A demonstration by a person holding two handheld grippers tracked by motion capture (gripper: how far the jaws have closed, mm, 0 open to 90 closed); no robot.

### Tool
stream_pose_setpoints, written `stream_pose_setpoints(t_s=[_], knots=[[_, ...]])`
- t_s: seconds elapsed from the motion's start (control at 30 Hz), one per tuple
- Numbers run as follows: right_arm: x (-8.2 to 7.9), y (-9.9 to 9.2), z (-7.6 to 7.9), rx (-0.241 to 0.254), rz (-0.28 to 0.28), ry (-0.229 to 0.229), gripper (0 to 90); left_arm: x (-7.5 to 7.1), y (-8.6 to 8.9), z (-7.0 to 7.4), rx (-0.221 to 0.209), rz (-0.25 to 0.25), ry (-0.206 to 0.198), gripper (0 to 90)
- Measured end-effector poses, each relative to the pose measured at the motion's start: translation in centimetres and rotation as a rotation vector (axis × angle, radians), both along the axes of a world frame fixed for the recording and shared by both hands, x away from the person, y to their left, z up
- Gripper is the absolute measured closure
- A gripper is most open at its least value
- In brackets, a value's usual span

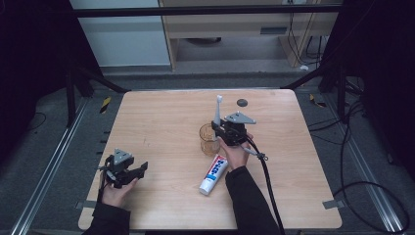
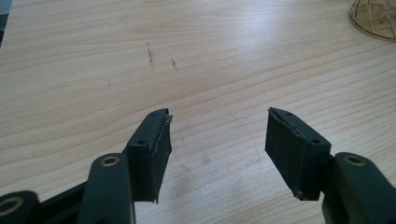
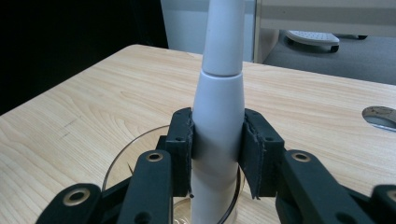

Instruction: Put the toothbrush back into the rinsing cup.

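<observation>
Right gripper clamps the pale grey electric toothbrush mid-handle, upright, its base inside the amber glass cup directly below, probably for standing it there. Left gripper parked wide open, empty, well clear.

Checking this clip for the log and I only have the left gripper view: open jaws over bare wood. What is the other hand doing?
Observer: The right gripper is shut on a white electric toothbrush, held upright.
Operator: Over what?
Observer: Its lower end stands inside the amber glass cup.
Operator: Anything else on the table?
Observer: A toothpaste tube lies flat nearer the person than the cup, beside the right forearm.
</observation>
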State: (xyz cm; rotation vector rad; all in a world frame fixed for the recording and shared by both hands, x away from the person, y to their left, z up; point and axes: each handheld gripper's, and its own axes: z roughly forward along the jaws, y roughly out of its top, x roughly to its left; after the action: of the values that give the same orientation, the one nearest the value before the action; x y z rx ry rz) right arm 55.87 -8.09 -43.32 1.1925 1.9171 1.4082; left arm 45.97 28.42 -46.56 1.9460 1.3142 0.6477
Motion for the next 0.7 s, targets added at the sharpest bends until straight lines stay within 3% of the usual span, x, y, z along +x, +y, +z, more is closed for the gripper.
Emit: stream_pose_setpoints(t_s=[0.2, 0.7], knots=[[-0.04, 0.05, -0.39, -0.022, 0.0, 0.007, 66.2, -0.01, 0.01, 0.01, -0.001, 0.0, 0.0, 39.8], [-0.34, -0.28, -0.13, -0.022, -0.001, -0.012, 63.6, -0.02, -0.07, 0.0, 0.0, -0.002, 0.0, 39.8]])
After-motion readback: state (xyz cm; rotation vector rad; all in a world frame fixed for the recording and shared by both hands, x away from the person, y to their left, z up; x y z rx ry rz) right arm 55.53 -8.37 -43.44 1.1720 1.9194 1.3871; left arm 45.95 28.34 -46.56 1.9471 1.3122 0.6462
